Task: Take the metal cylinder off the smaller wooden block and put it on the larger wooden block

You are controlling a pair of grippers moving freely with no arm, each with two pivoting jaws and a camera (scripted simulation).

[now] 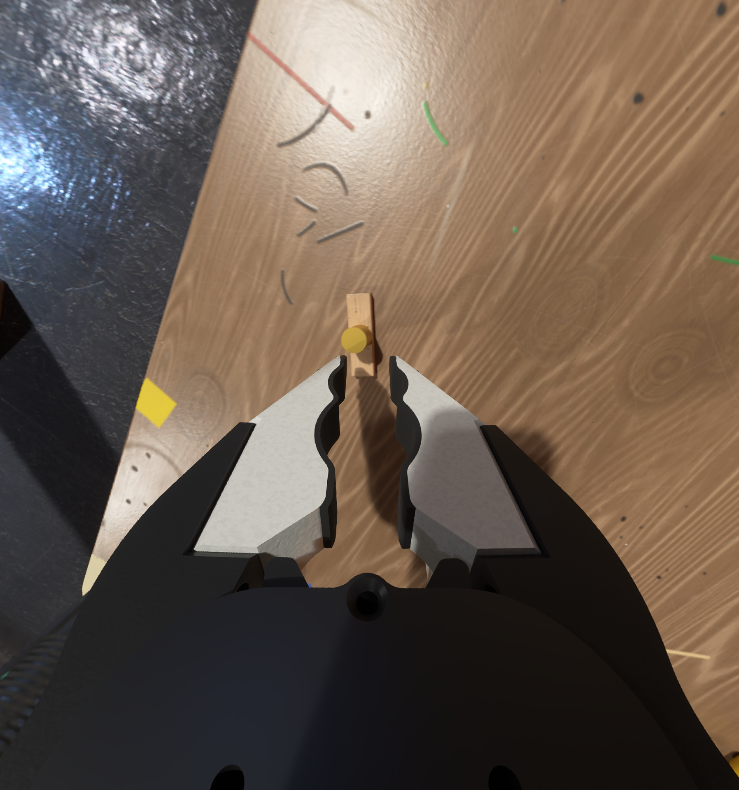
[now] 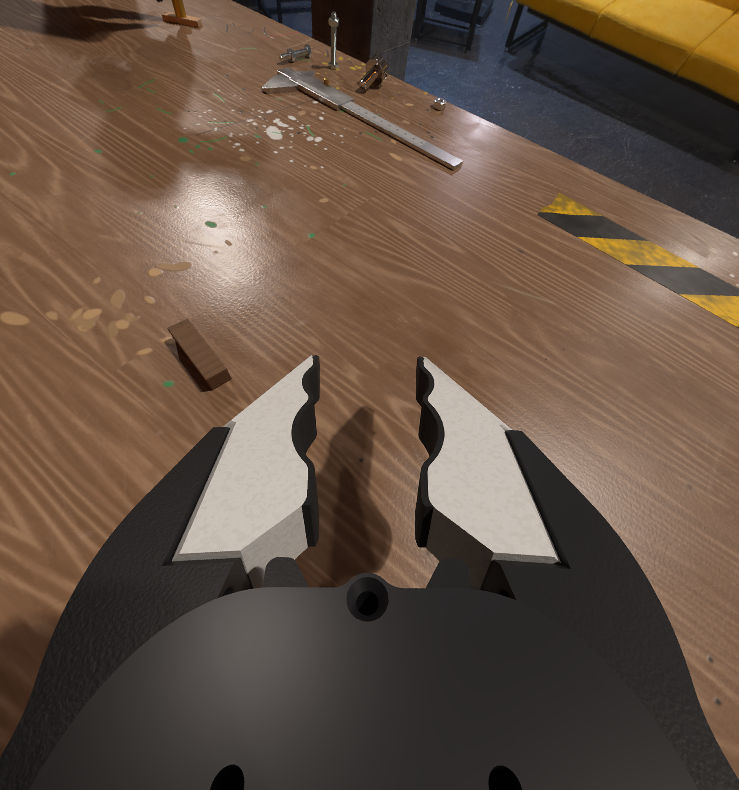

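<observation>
A brass-yellow metal cylinder (image 1: 355, 339) stands upright on a small light wooden block (image 1: 360, 312) on the table. My left gripper (image 1: 366, 363) is open with a narrow gap and hovers above them; the block's near end shows between its tips, and the cylinder sits just beyond the tips. The same block (image 2: 182, 19) with its cylinder (image 2: 178, 6) shows far off at the top left of the right wrist view. A darker, larger wooden block (image 2: 198, 355) lies flat to the left of my right gripper (image 2: 367, 363), which is wide open and empty above the table.
The table's left edge (image 1: 179, 265) drops to a dark floor close to the light block. A steel caliper (image 2: 361, 113), bolts (image 2: 295, 53), an upright bolt (image 2: 333, 40) and a knurled metal part (image 2: 372, 72) lie at the far side. Hazard tape (image 2: 658, 265) runs along the right edge.
</observation>
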